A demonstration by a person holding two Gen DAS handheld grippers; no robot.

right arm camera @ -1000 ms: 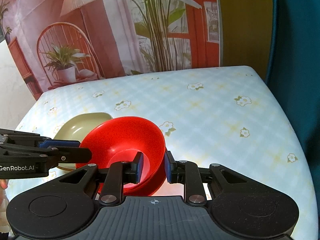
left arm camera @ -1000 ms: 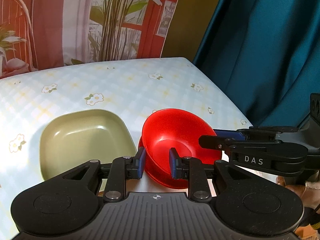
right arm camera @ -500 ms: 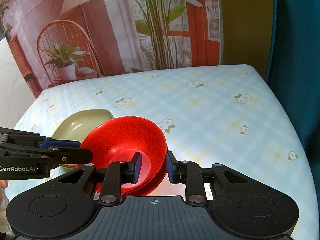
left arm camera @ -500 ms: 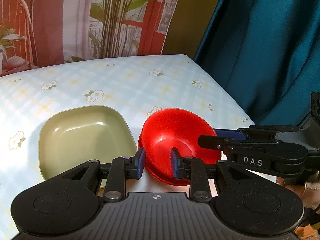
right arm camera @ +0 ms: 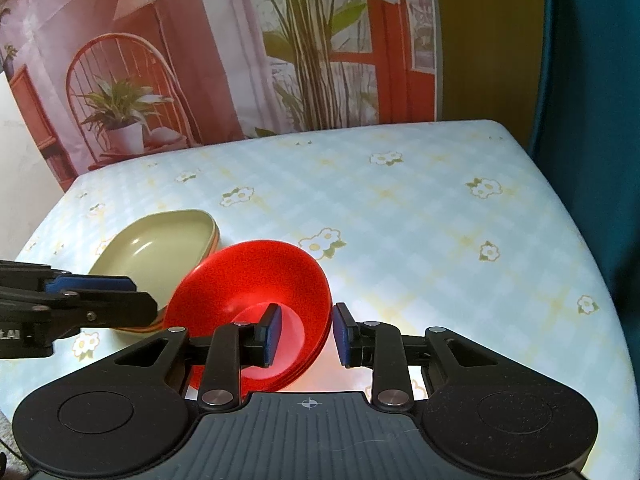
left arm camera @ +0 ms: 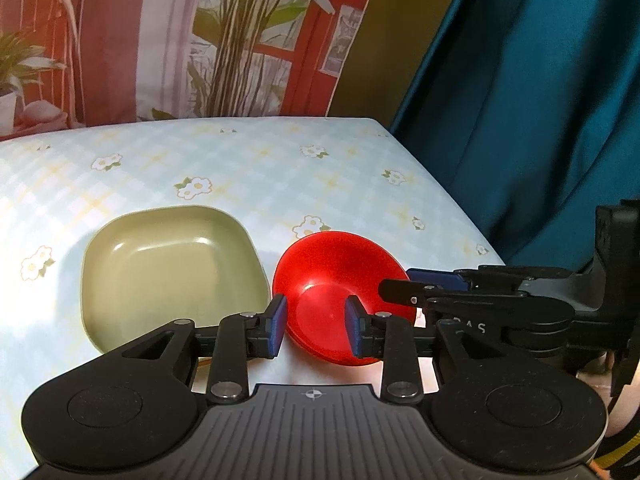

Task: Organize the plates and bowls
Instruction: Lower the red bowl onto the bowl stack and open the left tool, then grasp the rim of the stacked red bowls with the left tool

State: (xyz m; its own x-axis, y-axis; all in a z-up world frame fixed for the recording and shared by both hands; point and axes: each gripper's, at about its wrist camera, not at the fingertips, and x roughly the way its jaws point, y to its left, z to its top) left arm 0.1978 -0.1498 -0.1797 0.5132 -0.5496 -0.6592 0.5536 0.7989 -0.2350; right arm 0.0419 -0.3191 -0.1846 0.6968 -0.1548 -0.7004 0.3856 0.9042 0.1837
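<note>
A stack of red bowls (left arm camera: 332, 264) (right arm camera: 256, 276) sits near the front edge of the flowered table, right of a square green plate (left arm camera: 168, 276) (right arm camera: 160, 248) that lies on an orange one. The top bowl rests nested in the stack. My left gripper (left arm camera: 315, 326) (right arm camera: 144, 294) is at the bowl's left rim and its jaws are opening, its pads off the bowl. My right gripper (right arm camera: 306, 334) (left arm camera: 394, 282) straddles the right rim, one pad inside and one outside. Neither pad presses on it.
The table (right arm camera: 400, 220) is covered with a pale checked cloth that stretches back to a printed backdrop (right arm camera: 240, 60). A teal curtain (left arm camera: 540, 100) hangs along its right edge. The two grippers face each other across the bowls.
The top red bowl, raised and tilted a second ago, has sunk level into the stack. Both grippers' pads have spread apart from its rim.
</note>
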